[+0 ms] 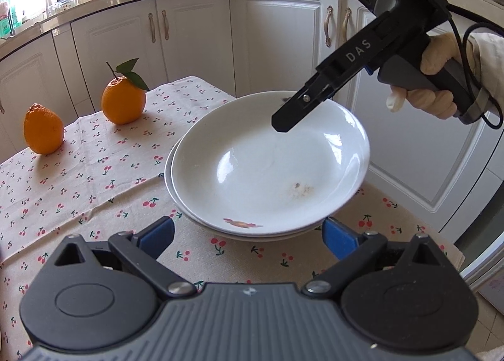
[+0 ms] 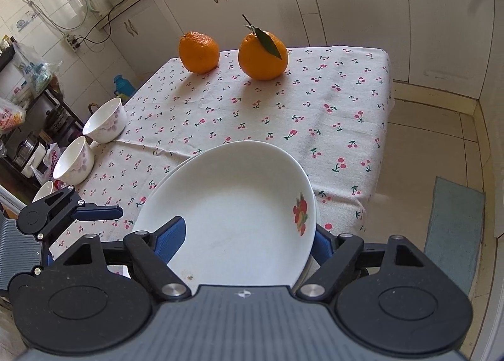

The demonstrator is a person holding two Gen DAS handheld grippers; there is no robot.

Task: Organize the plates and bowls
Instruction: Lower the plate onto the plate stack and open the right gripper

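Two white plates with a fruit decal are stacked near the table's corner, the top one slightly askew. My right gripper stands open across the stack's rim: one blue pad hovers over the top plate's inside, the other sits outside the rim, and neither presses on it. In the left wrist view its upper finger hangs over the far rim, held by a gloved hand. My left gripper is open, its pads either side of the near rim. White bowls with purple flowers stand at the table's left edge.
Two oranges sit at the far side of the cherry-print tablecloth. A third bowl's rim shows behind the left gripper's finger. White cabinets surround the table; a cluttered rack stands beside it.
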